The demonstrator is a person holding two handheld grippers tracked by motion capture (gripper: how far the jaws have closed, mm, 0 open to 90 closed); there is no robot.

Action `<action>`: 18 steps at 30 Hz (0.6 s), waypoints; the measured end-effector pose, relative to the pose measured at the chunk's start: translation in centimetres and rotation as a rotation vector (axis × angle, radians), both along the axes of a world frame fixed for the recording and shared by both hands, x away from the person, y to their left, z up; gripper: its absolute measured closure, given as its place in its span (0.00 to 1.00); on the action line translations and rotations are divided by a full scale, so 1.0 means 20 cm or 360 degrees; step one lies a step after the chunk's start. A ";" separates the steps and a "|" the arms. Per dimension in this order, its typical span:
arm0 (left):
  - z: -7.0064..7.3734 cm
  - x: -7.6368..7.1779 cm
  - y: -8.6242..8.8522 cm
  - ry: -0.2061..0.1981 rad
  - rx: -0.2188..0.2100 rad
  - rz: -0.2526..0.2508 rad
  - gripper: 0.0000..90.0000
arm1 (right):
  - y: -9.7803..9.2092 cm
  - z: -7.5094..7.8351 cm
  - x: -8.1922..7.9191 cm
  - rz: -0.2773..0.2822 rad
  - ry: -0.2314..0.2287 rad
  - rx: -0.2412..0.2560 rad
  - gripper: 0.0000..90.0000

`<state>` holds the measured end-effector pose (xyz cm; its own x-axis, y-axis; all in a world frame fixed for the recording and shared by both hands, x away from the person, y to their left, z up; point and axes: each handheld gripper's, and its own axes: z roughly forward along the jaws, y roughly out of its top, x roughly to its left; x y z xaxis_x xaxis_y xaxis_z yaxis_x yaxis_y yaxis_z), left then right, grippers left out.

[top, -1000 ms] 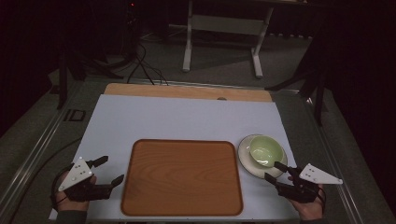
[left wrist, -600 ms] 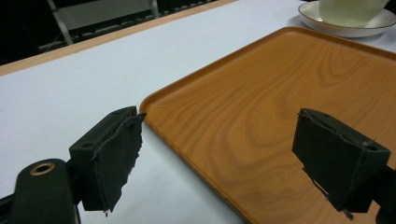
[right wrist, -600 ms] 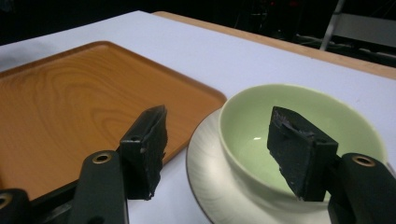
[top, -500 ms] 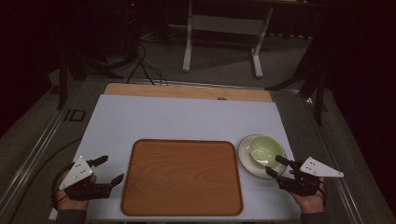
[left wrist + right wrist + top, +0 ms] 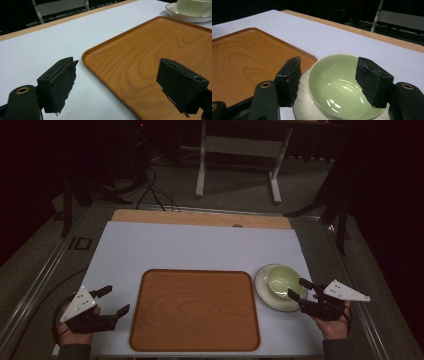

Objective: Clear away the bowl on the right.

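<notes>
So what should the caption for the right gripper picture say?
Open right gripper reaching around a green bowl on its saucer.

So the table's a pale, flat white-topped rectangle (image 5: 200, 247) with a strip of bare light wood (image 5: 200, 218) along the far edge. Sitting right on it: a big rounded-corner orange-brown wooden tray (image 5: 195, 310) near the front middle, and just beside its right edge, a white round saucer (image 5: 267, 296) carrying a light green ceramic bowl (image 5: 279, 280).
</notes>
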<state>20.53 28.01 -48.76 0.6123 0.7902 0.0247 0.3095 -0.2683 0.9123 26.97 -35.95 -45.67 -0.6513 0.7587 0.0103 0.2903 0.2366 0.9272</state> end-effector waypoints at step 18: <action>0.00 0.00 0.01 -0.0005 -0.0003 0.0010 0.17 | -0.02 0.02 0.10 -0.0056 0.0012 -0.0053 0.40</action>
<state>20.57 28.11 -48.78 0.6073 0.7941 0.0249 0.3085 -0.2646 0.9137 29.05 -36.40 -45.23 -0.6244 0.7810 -0.0104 0.3058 0.2567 0.9168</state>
